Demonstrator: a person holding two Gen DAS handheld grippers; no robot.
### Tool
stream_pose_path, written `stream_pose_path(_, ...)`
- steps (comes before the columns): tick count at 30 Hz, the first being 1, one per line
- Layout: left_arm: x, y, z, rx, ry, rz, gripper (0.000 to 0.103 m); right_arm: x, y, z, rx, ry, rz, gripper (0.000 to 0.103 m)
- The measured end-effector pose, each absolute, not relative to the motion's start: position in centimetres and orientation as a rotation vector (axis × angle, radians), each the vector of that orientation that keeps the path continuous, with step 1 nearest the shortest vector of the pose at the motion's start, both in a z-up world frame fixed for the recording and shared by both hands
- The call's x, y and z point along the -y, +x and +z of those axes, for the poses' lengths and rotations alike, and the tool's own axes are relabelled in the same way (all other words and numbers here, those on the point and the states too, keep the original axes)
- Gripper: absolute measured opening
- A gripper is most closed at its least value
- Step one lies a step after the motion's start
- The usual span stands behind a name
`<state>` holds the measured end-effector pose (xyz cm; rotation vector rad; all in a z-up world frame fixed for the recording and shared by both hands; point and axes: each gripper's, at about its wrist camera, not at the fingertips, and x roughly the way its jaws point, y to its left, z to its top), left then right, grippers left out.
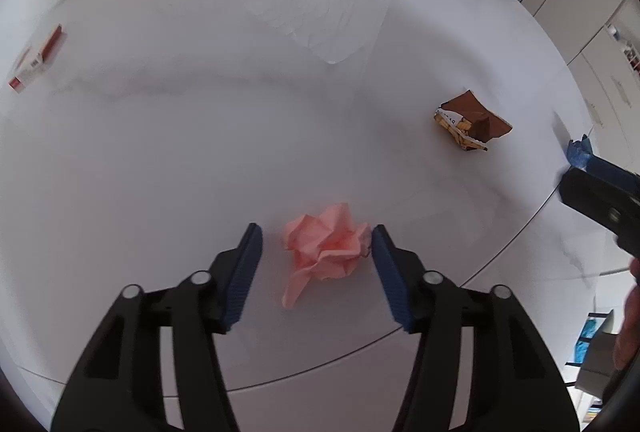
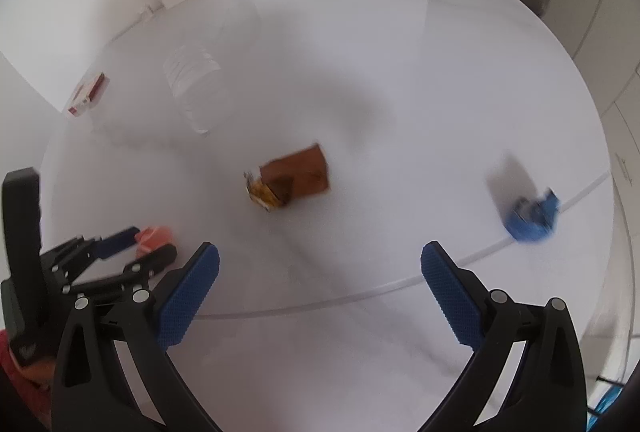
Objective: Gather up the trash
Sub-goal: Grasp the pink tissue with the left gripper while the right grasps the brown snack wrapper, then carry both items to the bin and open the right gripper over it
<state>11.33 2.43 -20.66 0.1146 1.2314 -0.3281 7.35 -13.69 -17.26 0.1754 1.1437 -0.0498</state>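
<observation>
White round table [image 1: 160,160] under both your tools, near edge curving at 5 o'clock. Clear plastic bottle [image 1: 316,8] lying at 12, far. Your left gripper [image 1: 317,256] open wide, pink crumpled paper [image 1: 326,246] between fingers, right pad at its edge. Brown wrapper [image 1: 472,122] at 2 o'clock, apart. Your right gripper [image 2: 320,284] open, holding nothing; blue scrap [image 2: 534,214] at 2, by table edge.

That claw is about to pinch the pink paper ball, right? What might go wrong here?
The left gripper is open around the crumpled pink paper, which sits off-centre, touching one pad; closing may push it sideways or catch only its loose tail. The blue scrap lies at the table's edge and could get knocked off.
</observation>
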Motion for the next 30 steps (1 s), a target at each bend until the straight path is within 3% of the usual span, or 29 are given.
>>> stream_pose_path(2, -2.3, 11.3, -20.8, -1.219, 0.118, -0.325, 0.044, 13.1, 8.7, -17.9, -1.15, 0.149, -0.037, 0.1)
stream_pose_path(14, -2.2, 11.8, -19.0, -1.202, 0.092, -0.327, 0.041, 10.7, 13.1, -21.4, -1.168, 0.012, 0.012, 0.099)
stream_pose_path(16, -2.4, 11.3, -18.3, -1.19, 0.081, -0.324, 0.041, 10.2, 13.4, -21.8, -1.176, -0.011, 0.03, 0.082)
stream_pose_path(19, -2.8, 10.6, -17.2, -1.174, 0.069, -0.323, 0.041, 10.0, 13.5, -22.1, -1.179, -0.014, 0.049, 0.065)
stream_pose_path(25, -3.0, 8.8, -15.8, -1.143, 0.079, -0.321, 0.041, 10.3, 13.7, -21.7, -1.164, -0.009, 0.068, 0.057)
stream_pose_path(30, -4.1, 7.0, -14.4, -1.124, 0.107, -0.351, 0.041, 11.5, 12.0, -20.0, -1.134, 0.041, 0.072, 0.057)
